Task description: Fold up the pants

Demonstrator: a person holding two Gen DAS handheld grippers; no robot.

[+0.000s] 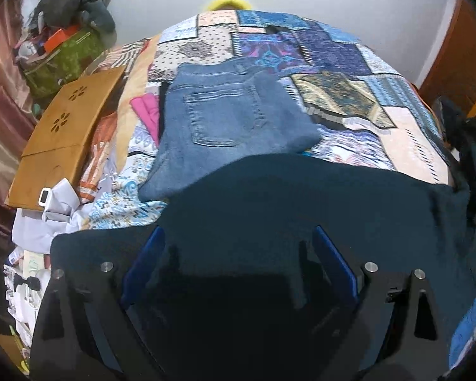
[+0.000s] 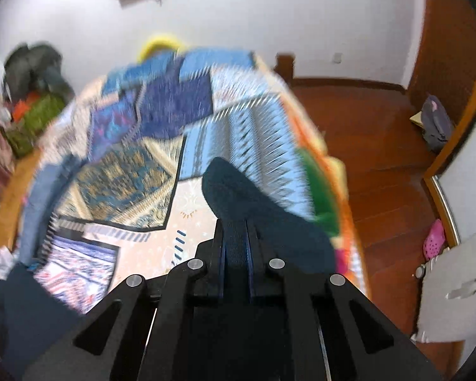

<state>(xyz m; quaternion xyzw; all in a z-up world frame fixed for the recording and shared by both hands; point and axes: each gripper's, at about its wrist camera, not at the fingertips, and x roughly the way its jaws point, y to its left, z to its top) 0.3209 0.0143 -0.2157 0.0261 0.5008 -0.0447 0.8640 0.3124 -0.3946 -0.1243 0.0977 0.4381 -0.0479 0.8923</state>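
Dark navy pants [image 1: 301, 197] lie spread across the near edge of a patchwork-covered bed [image 1: 380, 133]. My left gripper [image 1: 238, 238] hovers just over them with its blue-padded fingers wide apart and nothing between them. My right gripper [image 2: 236, 231] is shut on an end of the dark navy pants [image 2: 247, 197], which sticks up past the fingertips above the bed's right side. The right wrist view is blurred by motion. A folded pair of light blue jeans [image 1: 225, 120] lies on the bed beyond the dark pants.
A wooden lap tray [image 1: 66, 133] and white cloth [image 1: 47, 219] sit at the bed's left edge. A green bag with clutter [image 1: 63, 54] stands at far left. Wooden floor [image 2: 380, 158], a pink shoe [image 2: 433, 238] and a grey bag [image 2: 436, 123] are right of the bed.
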